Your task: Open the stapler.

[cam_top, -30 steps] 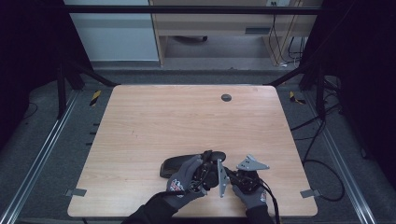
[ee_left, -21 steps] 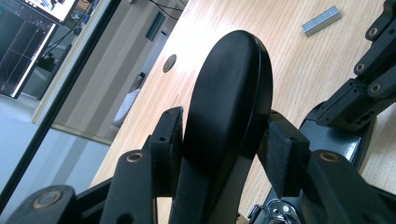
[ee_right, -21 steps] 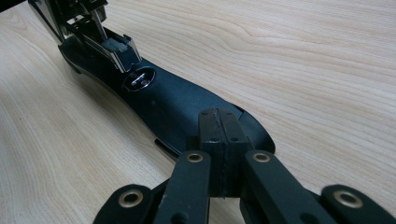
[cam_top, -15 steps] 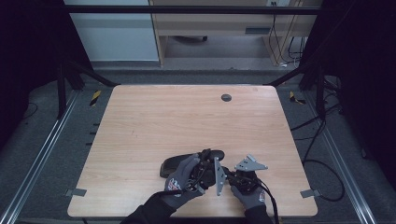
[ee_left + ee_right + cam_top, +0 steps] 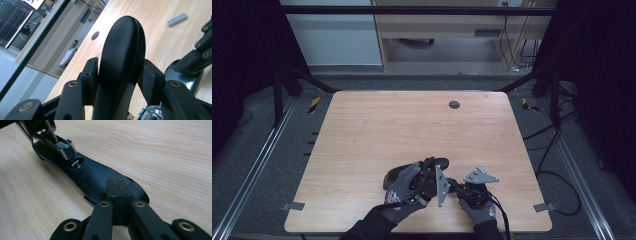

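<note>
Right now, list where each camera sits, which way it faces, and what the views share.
High view: fixed above the person's side, looking forward and down on the wooden table; gloved hands enter from the bottom with the left gripper and right gripper.
Left gripper view: rides the left gripper, looking along its jaws clamped on the stapler's top arm; a staple strip lies beyond.
Right gripper view: rides the right gripper, jaws shut over the stapler's base.
Shared: the opened black stapler and the tabletop.

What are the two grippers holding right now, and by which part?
The left gripper clamps the black stapler's raised top arm across its sides. The right gripper, jaws shut, presses on the stapler's flat black base, holding nothing.
</note>
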The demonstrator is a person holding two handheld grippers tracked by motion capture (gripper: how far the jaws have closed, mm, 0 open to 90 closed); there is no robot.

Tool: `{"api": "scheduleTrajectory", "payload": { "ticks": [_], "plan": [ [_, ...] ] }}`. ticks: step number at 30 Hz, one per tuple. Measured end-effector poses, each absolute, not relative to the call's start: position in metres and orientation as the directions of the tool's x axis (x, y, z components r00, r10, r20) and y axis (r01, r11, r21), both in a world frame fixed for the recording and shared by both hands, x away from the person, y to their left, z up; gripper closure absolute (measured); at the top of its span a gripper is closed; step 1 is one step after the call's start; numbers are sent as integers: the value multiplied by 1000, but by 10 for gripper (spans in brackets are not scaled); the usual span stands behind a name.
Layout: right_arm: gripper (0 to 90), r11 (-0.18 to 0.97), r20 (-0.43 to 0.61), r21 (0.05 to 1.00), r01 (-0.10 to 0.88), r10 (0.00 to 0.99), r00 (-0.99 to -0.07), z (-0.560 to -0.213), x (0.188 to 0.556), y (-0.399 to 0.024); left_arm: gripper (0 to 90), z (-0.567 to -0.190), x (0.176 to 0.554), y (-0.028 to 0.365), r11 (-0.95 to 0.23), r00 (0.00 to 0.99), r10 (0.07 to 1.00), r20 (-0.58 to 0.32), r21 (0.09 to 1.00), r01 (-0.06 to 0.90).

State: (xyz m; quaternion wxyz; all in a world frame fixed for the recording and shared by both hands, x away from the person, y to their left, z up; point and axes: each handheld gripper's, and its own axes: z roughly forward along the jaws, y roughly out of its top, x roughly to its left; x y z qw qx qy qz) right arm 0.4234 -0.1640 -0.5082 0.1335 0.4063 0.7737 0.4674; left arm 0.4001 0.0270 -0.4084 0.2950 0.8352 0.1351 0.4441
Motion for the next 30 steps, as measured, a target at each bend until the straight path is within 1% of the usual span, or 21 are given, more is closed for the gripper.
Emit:
{"api": "scheduleTrajectory", "payload": {
  "ticks": [7,16,30],
  "plan": [
    [900,233,172,831,505,757,-631,-508,423,-163,540,-400,400,38,-755,562,528,637,655,-32],
    [900,227,184,826,515,756,-628,-507,423,-163,550,-393,398,48,-732,553,557,620,681,-27],
    [900,232,175,829,508,756,-630,-508,424,-163,572,-382,395,66,-690,521,609,598,723,-22]
  ]
}}
